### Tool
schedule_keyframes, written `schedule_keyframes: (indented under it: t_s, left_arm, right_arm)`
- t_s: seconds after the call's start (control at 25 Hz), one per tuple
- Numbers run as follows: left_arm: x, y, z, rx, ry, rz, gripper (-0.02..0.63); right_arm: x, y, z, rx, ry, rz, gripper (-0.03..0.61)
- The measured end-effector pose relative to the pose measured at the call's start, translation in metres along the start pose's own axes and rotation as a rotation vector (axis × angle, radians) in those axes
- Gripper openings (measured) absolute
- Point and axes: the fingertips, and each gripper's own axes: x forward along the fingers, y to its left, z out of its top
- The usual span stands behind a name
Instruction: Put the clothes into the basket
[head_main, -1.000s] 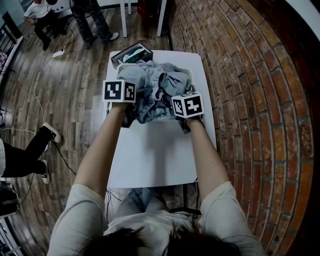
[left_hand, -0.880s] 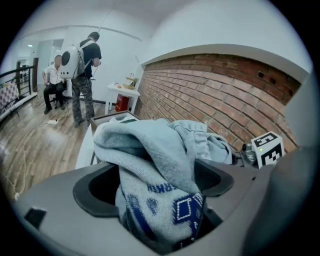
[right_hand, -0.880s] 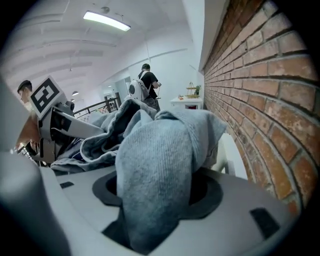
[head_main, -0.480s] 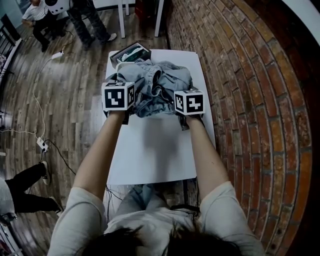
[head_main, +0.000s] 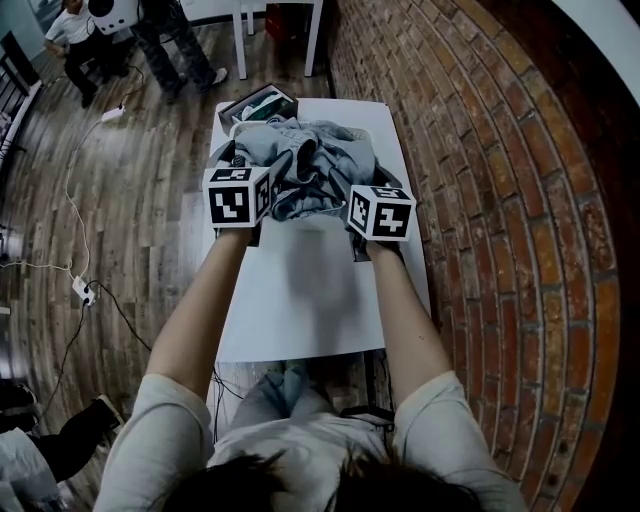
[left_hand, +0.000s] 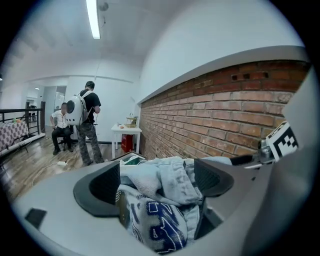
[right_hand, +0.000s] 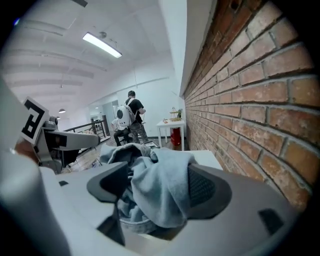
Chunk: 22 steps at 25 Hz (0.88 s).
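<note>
A bundle of light denim and grey clothes (head_main: 305, 165) hangs above the white table (head_main: 300, 300), held from both sides. My left gripper (left_hand: 157, 182) is shut on it; a blue-and-white printed piece (left_hand: 160, 225) fills the gap between the pads. Its marker cube (head_main: 237, 195) shows at the bundle's left. My right gripper (right_hand: 157, 187) is shut on grey cloth (right_hand: 160, 195) that drapes between the pads; its jaws have just been opening a little with the cloth still between them. Its cube (head_main: 380, 212) sits at the bundle's right. The dark basket (head_main: 235, 108) stands at the table's far left end, partly hidden by the bundle.
A brick wall (head_main: 480, 200) runs close along the table's right side. Wooden floor with a cable (head_main: 80, 285) lies to the left. Two people (head_main: 170, 40) and a small white table (head_main: 280, 15) are beyond the far end. A foot (head_main: 60, 445) shows at lower left.
Both grippers have risen and carried the bundle off the table toward the far end, nearer the basket. The person's leg at the left has shifted down out of the middle.
</note>
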Motion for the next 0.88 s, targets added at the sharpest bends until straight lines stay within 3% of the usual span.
schedule_keyframes:
  t_s: [0.32, 0.6, 0.68, 0.76, 0.88]
  left_arm:
    - [-0.012, -0.008, 0.007, 0.011, -0.036, -0.028, 0.456]
    - [-0.017, -0.024, 0.006, 0.028, -0.045, -0.077, 0.447]
    - [-0.021, -0.029, 0.007, 0.044, -0.052, -0.085, 0.377]
    - [-0.027, -0.032, 0.010, 0.050, -0.064, -0.094, 0.229]
    - [-0.035, -0.039, 0.012, 0.055, -0.075, -0.116, 0.199]
  right_arm:
    - [-0.015, 0.009, 0.015, -0.038, -0.074, -0.045, 0.342]
    - [-0.020, 0.033, 0.035, -0.057, -0.142, 0.000, 0.336]
    - [-0.023, 0.039, 0.036, -0.058, -0.155, 0.009, 0.301]
    - [-0.026, 0.046, 0.037, -0.062, -0.169, 0.020, 0.263]
    - [-0.033, 0.056, 0.037, -0.075, -0.197, 0.034, 0.179]
